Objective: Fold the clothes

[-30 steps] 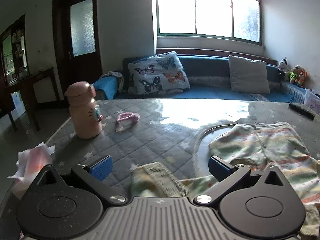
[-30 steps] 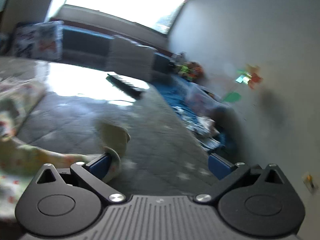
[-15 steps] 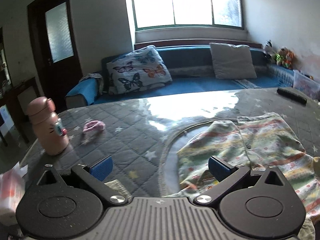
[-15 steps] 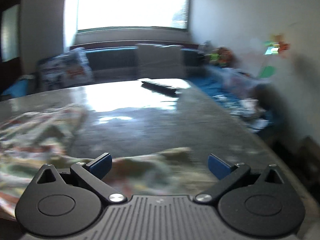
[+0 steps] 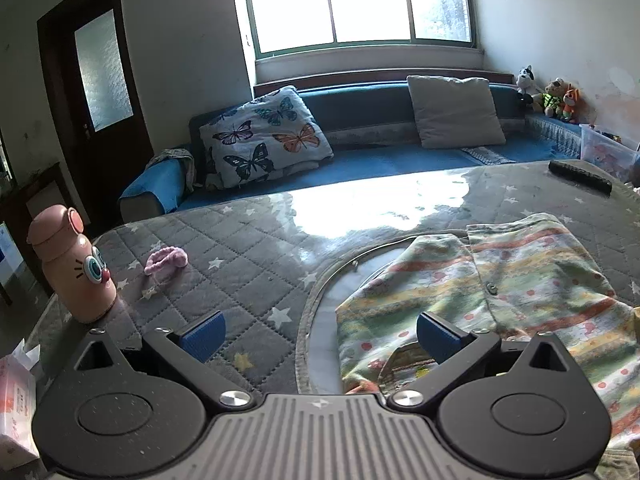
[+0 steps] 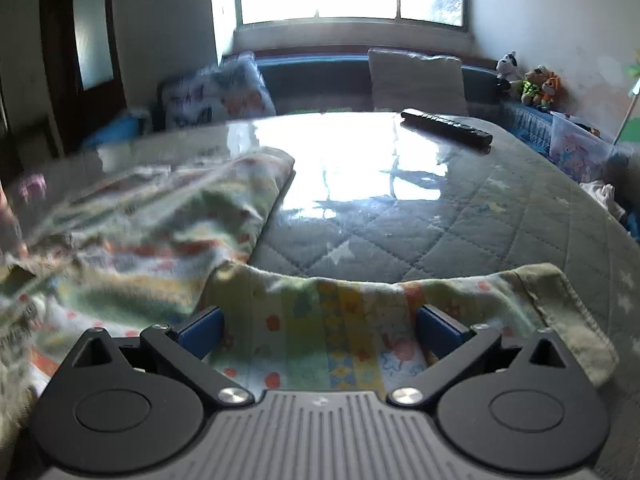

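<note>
Garment (image 6: 320, 332), a small patterned piece of clothing with coloured stripes, lies spread on the quilted table (image 6: 460, 232), and one sleeve-like flap of it sits directly between the fingers of the right gripper (image 6: 320, 330). That gripper stands wide, its blue pads on either side of the flap, with nothing pinched. Ahead and to its left the body of the garment is rumpled and blurred; further ahead and to the right a dark remote (image 6: 446, 127) lies well apart.

The left gripper (image 5: 320, 334) is also wide and empty. Its right finger hangs over the near left edge of the cloth (image 5: 500, 280), its left finger over bare quilt. Off to its left stand a pink bottle (image 5: 74, 264) and, beyond, a pink hair tie (image 5: 166, 260).

Judging by this, the step in hand is lining up on the sleeve for a first fold. Next, the right gripper would need to close on the flap and carry it inward over the body.
</note>
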`<state>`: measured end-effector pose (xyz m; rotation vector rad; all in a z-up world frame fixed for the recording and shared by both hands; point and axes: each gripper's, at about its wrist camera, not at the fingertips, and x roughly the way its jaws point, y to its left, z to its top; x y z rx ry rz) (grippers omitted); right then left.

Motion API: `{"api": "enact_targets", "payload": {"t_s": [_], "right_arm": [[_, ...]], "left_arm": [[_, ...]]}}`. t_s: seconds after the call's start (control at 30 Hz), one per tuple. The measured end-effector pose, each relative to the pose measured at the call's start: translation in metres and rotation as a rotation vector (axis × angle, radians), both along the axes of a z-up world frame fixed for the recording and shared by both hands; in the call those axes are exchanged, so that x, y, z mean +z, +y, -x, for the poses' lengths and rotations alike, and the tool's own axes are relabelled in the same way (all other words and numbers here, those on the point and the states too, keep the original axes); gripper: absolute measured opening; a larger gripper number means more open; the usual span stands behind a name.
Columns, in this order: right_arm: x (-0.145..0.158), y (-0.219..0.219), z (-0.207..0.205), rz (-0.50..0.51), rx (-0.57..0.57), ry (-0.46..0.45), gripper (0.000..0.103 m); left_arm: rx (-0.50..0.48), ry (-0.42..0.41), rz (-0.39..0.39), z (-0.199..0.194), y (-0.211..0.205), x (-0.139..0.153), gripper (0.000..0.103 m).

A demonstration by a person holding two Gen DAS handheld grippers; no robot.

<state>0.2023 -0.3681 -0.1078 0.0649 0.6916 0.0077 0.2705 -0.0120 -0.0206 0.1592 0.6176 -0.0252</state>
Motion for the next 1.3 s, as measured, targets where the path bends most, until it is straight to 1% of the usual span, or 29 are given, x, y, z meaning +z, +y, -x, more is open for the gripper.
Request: {"api": "enact_targets", "payload": {"t_s": [0.03,0.17,0.2,0.4,0.57,0.63,0.77,0.9,0.97,1.0,1.07,1.1,1.13,1.17,1.2,1.23,1.3], "right_arm": [[0.000,0.000,0.000,0.001,0.000,0.001,0.103],[-0.002,0.009,-0.001,0.066,0.001,0.017,0.103],[-0.003,0.010,0.000,0.069,0.003,0.016,0.103],[-0.004,0.008,-0.001,0.061,0.005,0.016,0.103],[-0.004,0.008,-0.002,0.058,0.005,0.018,0.103],[-0.004,0.008,-0.003,0.059,0.004,0.021,0.103],[-0.003,0.009,-0.005,0.060,0.009,0.041,0.103],[0.003,0.010,-0.008,0.056,0.021,0.047,0.103],[0.010,0.012,-0.010,0.052,0.023,0.039,0.103],[0.013,0.013,-0.011,0.050,0.024,0.035,0.103],[0.025,0.018,-0.014,0.056,0.038,-0.002,0.103],[0.031,0.021,-0.017,0.062,0.044,-0.016,0.103],[0.037,0.024,-0.021,0.071,0.047,-0.024,0.103],[0.041,0.028,-0.027,0.078,0.053,-0.031,0.103],[0.045,0.032,-0.034,0.083,0.064,-0.035,0.103],[0.049,0.037,-0.041,0.088,0.074,-0.039,0.103],[0.057,0.045,-0.055,0.098,0.094,-0.047,0.103]], "left_arm": [[0.004,0.003,0.001,-0.001,0.001,-0.001,0.103],[0.010,0.017,0.009,-0.002,0.002,-0.006,0.103],[0.009,0.020,0.010,-0.002,0.001,-0.006,0.103],[0.013,0.024,0.017,-0.002,0.002,-0.007,0.103],[-0.005,0.041,0.047,-0.010,-0.001,-0.006,0.103],[-0.023,0.055,0.055,-0.014,-0.004,-0.007,0.103],[-0.030,0.071,0.046,-0.026,-0.010,-0.012,0.103],[-0.044,0.088,0.053,-0.038,-0.010,-0.014,0.100],[-0.050,0.088,0.051,-0.045,-0.010,-0.015,0.090],[-0.053,0.093,0.051,-0.049,-0.009,-0.015,0.088],[-0.056,0.110,0.060,-0.059,-0.007,-0.017,0.079],[-0.057,0.118,0.068,-0.064,-0.006,-0.018,0.076],[-0.057,0.126,0.076,-0.069,-0.004,-0.019,0.070],[-0.052,0.136,0.088,-0.074,-0.001,-0.021,0.061],[-0.049,0.147,0.101,-0.080,0.002,-0.023,0.057],[-0.050,0.162,0.118,-0.086,0.005,-0.026,0.053],[-0.053,0.196,0.147,-0.097,0.011,-0.034,0.053]]}}
